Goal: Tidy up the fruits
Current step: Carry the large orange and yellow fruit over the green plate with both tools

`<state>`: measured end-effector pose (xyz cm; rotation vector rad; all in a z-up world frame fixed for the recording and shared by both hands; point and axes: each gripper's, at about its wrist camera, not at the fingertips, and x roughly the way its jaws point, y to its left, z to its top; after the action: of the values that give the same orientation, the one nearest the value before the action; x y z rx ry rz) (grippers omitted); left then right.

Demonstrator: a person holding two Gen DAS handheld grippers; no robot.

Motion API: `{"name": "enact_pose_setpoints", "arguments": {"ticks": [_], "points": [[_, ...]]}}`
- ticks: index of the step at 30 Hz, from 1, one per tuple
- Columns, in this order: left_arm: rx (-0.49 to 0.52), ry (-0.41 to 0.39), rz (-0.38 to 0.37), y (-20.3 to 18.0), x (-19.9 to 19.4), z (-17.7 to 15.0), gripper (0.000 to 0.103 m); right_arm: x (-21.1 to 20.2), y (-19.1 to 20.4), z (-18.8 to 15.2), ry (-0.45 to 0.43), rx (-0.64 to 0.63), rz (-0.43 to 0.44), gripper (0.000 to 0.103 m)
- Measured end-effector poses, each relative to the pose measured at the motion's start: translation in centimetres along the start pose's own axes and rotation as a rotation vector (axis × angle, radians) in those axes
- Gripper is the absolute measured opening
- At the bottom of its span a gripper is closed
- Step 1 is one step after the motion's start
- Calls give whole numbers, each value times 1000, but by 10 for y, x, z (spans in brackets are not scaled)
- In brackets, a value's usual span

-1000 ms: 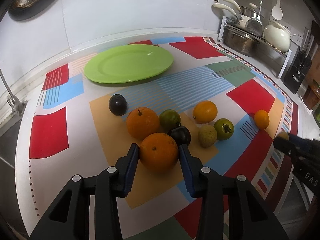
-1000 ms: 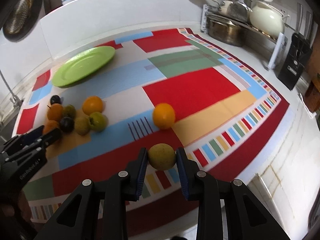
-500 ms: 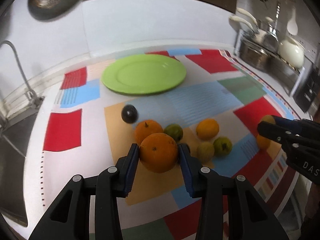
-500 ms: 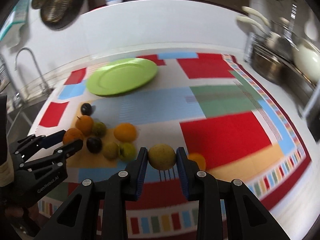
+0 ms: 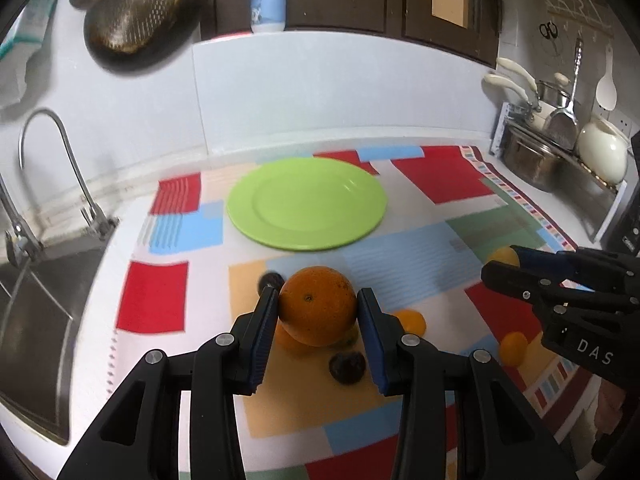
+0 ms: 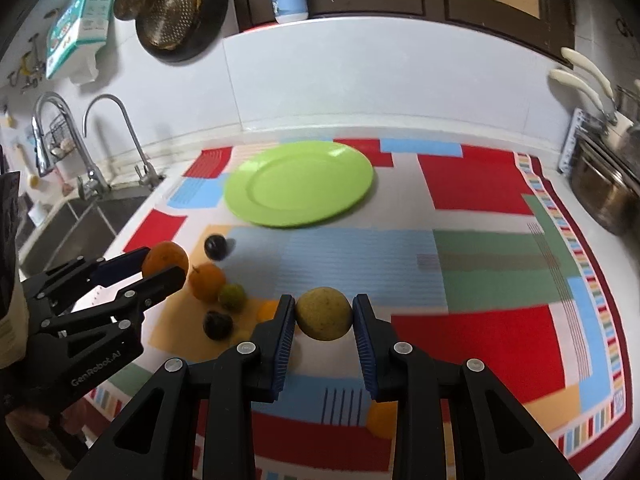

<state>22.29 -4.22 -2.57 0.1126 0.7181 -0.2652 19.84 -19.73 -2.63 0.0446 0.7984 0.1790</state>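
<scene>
My left gripper is shut on a large orange and holds it above the mat; it shows in the right wrist view at the left. My right gripper is shut on a yellow-green fruit, also lifted; it shows in the left wrist view at the right. The empty green plate lies at the back of the colourful mat. Several fruits remain on the mat: an orange, a green one, two dark plums.
A sink with taps lies to the left. A dish rack with pots stands at the right. A small orange lies near the mat's right border. A pan and strainer hang on the wall.
Both grippers have risen with their fruits and tilted up toward the plate. The right gripper has swung left, closer to the fruit pile.
</scene>
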Motion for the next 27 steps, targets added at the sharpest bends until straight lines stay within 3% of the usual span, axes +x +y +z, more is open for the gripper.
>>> {"name": "enact_pose_setpoints", "arguments": {"ticks": [18,27], "points": [[31,-62,-12,20,17,66,40,18,11,82,-90,-93,100,31],[43,-15,-22,34,54,89,40,58,17,116,-30,-124,132,31]]}}
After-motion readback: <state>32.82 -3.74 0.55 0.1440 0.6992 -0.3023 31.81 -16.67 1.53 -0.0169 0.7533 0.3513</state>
